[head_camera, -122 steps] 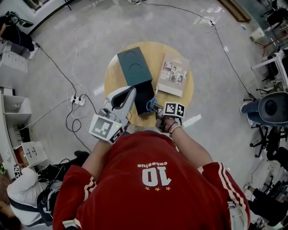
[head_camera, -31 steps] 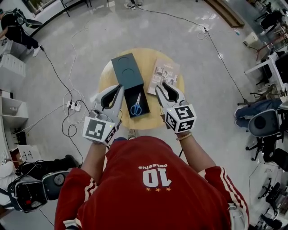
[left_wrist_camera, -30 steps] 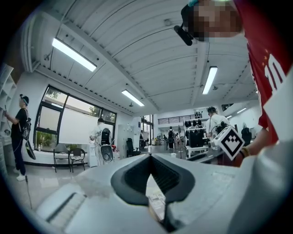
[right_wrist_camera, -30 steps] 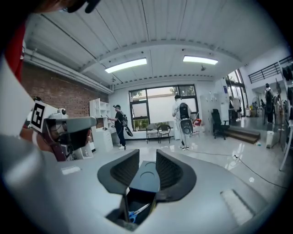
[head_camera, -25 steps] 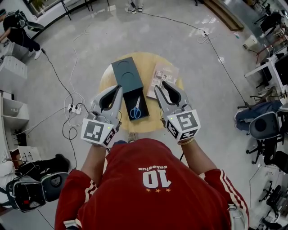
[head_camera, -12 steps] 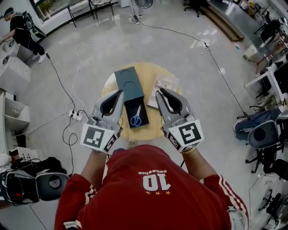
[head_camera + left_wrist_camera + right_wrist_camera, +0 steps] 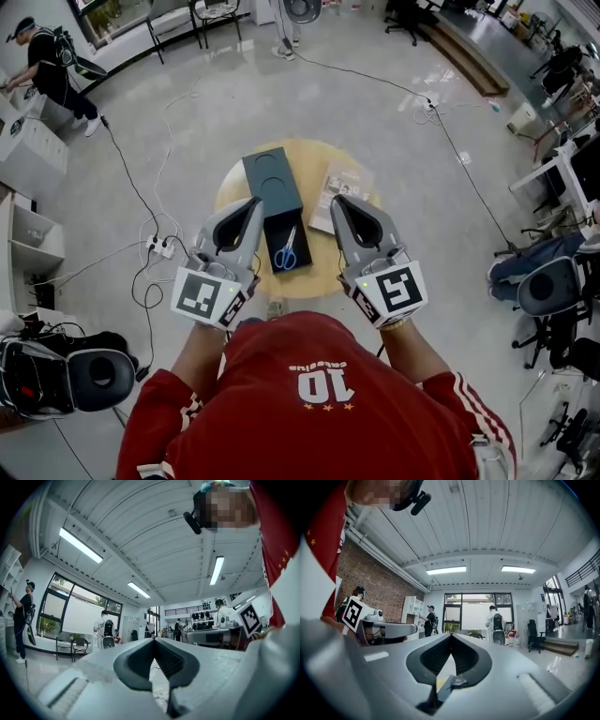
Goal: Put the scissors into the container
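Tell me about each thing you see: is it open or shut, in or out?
scissors: blades together, lying inside the container.
container: open, lid off.
lid: flat on the table, at the container's far end.
booklet: closed, flat on the table.
left gripper: shut, empty.
right gripper: shut, empty.

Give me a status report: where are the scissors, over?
Left gripper and right gripper both shut, empty, raised off the table. Scissors lying inside the container. Nothing in the way.
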